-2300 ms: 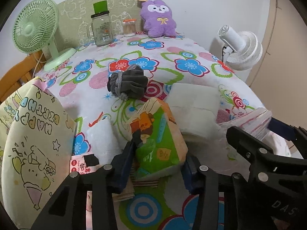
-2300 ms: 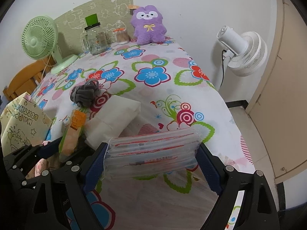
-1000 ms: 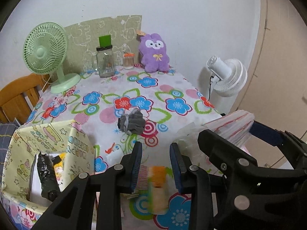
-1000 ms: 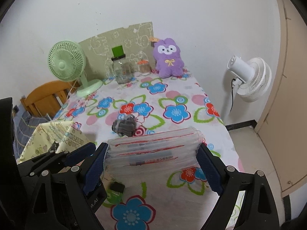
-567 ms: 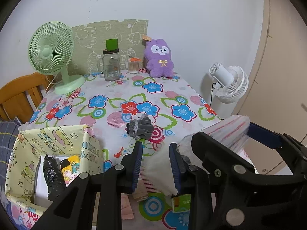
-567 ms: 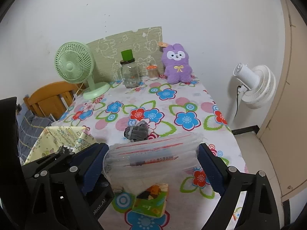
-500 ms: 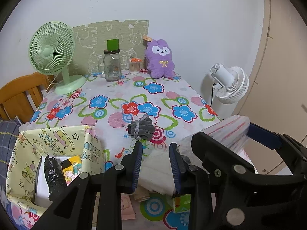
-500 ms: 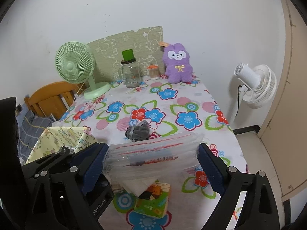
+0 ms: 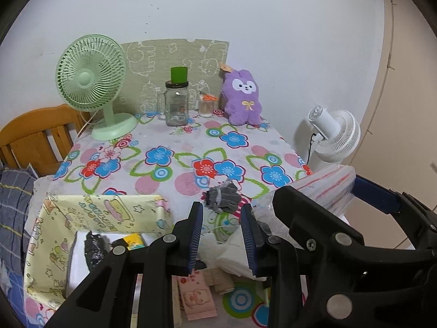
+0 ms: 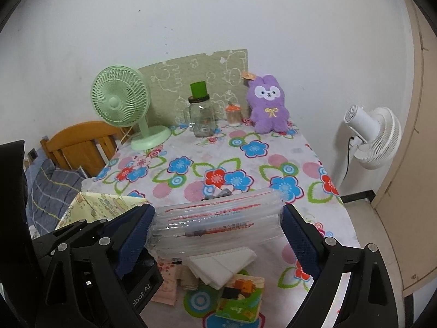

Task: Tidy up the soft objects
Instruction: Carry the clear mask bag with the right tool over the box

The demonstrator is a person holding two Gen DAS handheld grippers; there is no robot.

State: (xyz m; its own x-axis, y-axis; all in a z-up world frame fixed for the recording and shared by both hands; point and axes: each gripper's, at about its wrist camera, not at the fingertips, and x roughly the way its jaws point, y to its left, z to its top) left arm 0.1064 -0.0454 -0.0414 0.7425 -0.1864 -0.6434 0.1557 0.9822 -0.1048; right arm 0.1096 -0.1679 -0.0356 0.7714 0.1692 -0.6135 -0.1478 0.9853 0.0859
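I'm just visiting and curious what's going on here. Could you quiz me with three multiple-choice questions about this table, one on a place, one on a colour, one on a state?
1. Where does the purple plush rabbit sit?
A. At the table's far edge by the wall
B. Inside the yellow box
C. On the wooden chair

2. What colour is the fan on the table?
A. White
B. Light green
C. Orange

3. What is the right gripper doing?
A. Hanging with nothing in it
B. Clamping the clear plastic packet
C. Clamping the glass jar

Answers: 1 A, it sits against the wall. 2 B, its cage and base are green. 3 B, the packet spans its jaws.
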